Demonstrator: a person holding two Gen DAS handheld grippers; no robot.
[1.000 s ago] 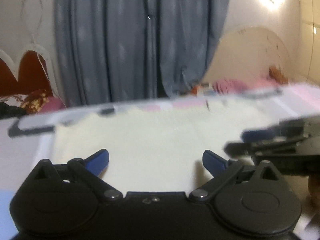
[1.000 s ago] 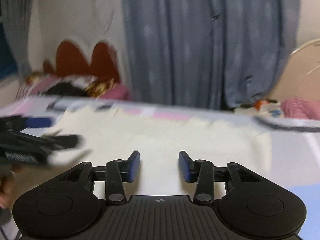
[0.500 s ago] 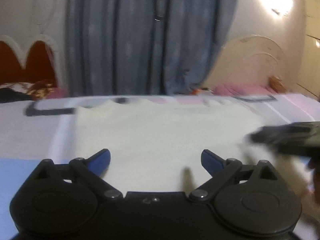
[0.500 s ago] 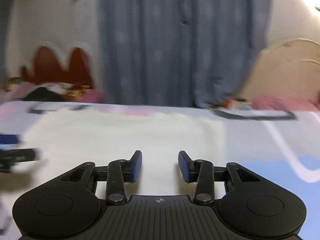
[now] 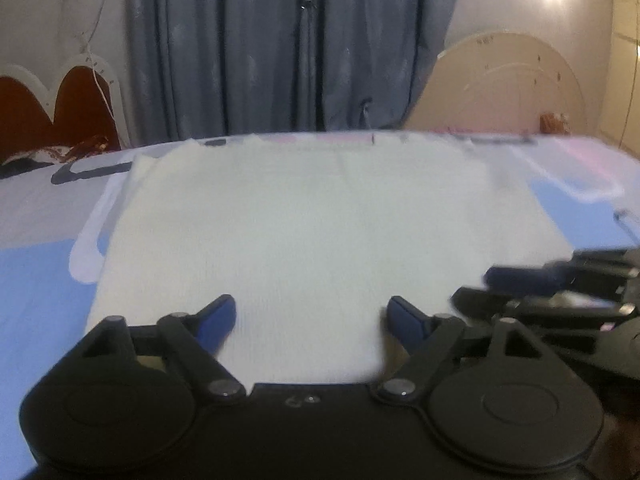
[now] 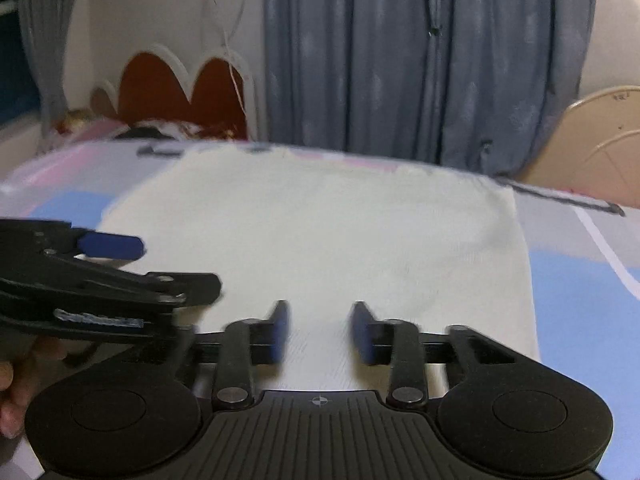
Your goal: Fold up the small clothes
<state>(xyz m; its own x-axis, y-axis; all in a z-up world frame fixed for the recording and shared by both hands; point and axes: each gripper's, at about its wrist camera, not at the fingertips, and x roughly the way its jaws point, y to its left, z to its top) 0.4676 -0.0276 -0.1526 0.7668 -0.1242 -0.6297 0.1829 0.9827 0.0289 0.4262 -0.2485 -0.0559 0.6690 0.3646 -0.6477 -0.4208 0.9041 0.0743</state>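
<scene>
A cream cloth [image 5: 304, 224] lies spread flat on the patterned bed sheet [image 5: 44, 280]; its near edge sits just in front of both grippers. My left gripper [image 5: 312, 314] hovers low over that near edge, its blue-padded jaws wide and closing, with only flat cloth showing between them. In the right wrist view the same cloth [image 6: 320, 232] fills the middle, and my right gripper [image 6: 320, 328] is over its near edge, jaws narrow and closing, pads not pressing on it. Each gripper shows in the other's view: the right gripper [image 5: 532, 284] and the left gripper [image 6: 120, 268], close side by side.
A grey-blue curtain [image 5: 288, 48] hangs behind the bed. A red scalloped headboard [image 6: 180, 92] with bedding stands at the far left, a cream arched headboard [image 5: 500, 84] at the far right. A hand [image 6: 12, 384] shows at the lower left edge.
Both grippers have slid sideways over the cloth and now sit closer together than half a second ago. The jaws of both stand narrower. The cloth itself lies as before.
</scene>
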